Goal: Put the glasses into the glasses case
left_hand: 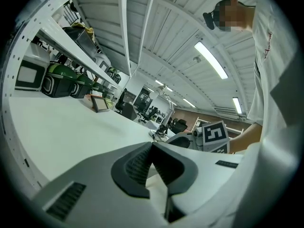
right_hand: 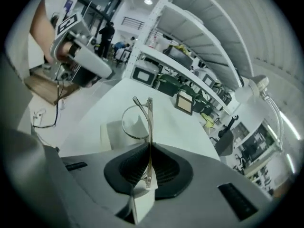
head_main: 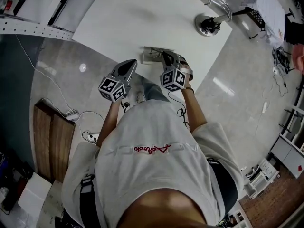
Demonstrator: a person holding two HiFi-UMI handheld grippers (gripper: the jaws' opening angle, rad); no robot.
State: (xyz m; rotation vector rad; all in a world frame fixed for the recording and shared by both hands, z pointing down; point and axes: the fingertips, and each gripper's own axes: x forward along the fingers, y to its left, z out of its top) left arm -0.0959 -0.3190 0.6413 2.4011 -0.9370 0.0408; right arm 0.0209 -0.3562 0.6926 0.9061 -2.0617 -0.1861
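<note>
My right gripper [right_hand: 148, 145] is shut on a thin metal-framed pair of glasses [right_hand: 150, 110], which stands up out of the jaws with one lens rim looping left. Just beyond it, a white glasses case [right_hand: 114, 134] lies on the white table [right_hand: 171, 127]. In the head view the right gripper [head_main: 166, 56] is over the case [head_main: 153, 54] near the table's front edge. My left gripper [head_main: 132, 63] hovers just to its left. Its pads [left_hand: 142, 163] meet at the tips with nothing between them. The right gripper's marker cube [left_hand: 216, 134] shows to its right.
A desk lamp [head_main: 209, 23] stands on the table's right side. A small framed picture [right_hand: 184, 102] sits farther back. Shelves with green machines [left_hand: 61, 80] run along the far edge. Cables [head_main: 71, 115] and a wooden panel [head_main: 50, 141] lie on the floor to the left.
</note>
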